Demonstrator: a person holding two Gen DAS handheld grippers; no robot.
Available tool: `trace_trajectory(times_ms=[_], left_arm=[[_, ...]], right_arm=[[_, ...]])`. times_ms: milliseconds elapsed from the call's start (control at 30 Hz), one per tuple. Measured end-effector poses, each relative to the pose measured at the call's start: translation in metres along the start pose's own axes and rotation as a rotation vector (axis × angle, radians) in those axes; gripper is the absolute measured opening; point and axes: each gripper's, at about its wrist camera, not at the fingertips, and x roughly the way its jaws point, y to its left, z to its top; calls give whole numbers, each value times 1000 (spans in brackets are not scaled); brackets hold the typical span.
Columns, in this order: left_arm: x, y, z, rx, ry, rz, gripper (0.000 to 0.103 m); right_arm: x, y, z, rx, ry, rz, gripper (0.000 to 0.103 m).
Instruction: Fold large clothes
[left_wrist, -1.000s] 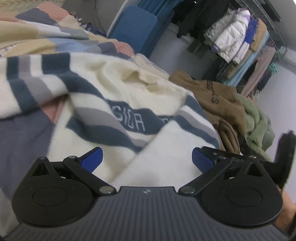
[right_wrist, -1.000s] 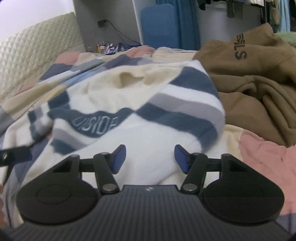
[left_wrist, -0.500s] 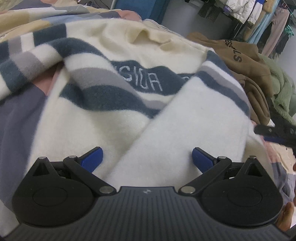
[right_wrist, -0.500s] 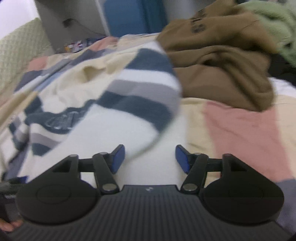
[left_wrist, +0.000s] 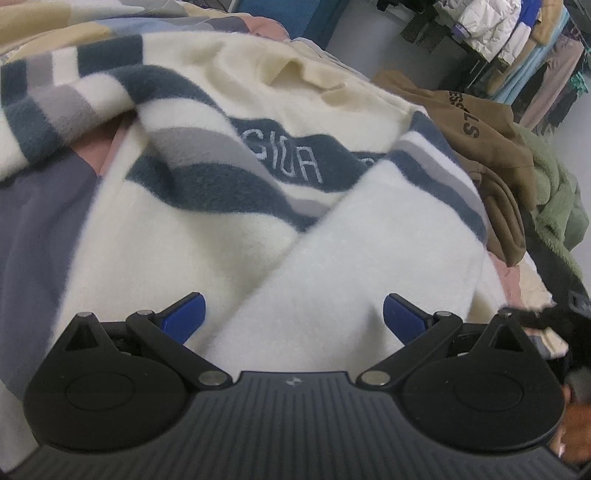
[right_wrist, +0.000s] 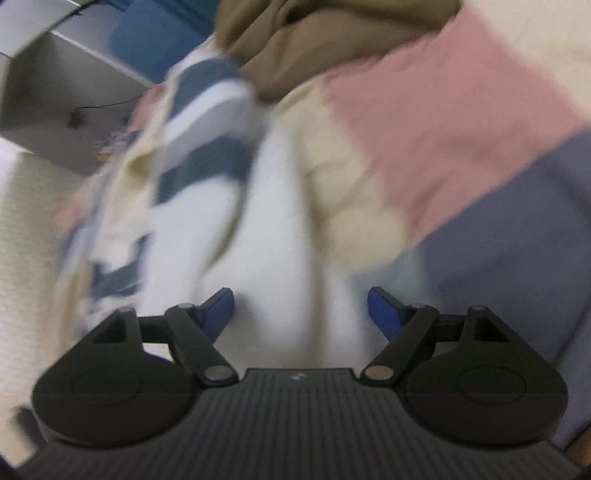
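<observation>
A large cream sweater (left_wrist: 229, 229) with navy and grey stripes lies on the bed, both sleeves folded across its front. My left gripper (left_wrist: 293, 314) is open and empty just above the sweater's lower hem. My right gripper (right_wrist: 301, 308) is open and empty over the sweater's right edge (right_wrist: 273, 236); its view is blurred and tilted. The right gripper's dark tip (left_wrist: 543, 317) shows at the right edge of the left wrist view.
The bed has a patchwork cover (right_wrist: 443, 122) in pink, beige and grey-blue. A brown hoodie (left_wrist: 491, 147) and a green fleece (left_wrist: 557, 210) are piled to the right of the sweater. A rack of hanging clothes (left_wrist: 517, 33) stands behind.
My right gripper has swung right and down toward the sweater's right edge, rolled sideways and opened wider. My left gripper has dropped closer to the hem and stays open.
</observation>
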Motion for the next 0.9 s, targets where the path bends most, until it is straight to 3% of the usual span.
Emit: trace_trajectory(times_ms=[67, 200, 400, 500, 567, 767, 900], left_arm=[[-1, 4, 1, -21, 1, -10, 103], [-5, 10, 2, -59, 2, -29, 103], [-6, 8, 2, -64, 6, -33, 103], [-7, 6, 0, -51, 7, -28, 103], [-9, 7, 1, -57, 8, -36, 103], [-13, 3, -2, -58, 19, -46, 103], [-23, -12, -10, 2, 10, -50, 103]], right_arm=[[-1, 0, -13, 26, 48, 75, 82], [-4, 13, -40, -20, 114, 131, 82], [-2, 30, -62, -161, 115, -24, 80], [-10, 33, -56, -157, 98, -41, 59], [-17, 32, -54, -165, 101, -63, 22], [-43, 62, -59, -362, 62, -183, 16], [-51, 72, -62, -455, 51, -260, 16]])
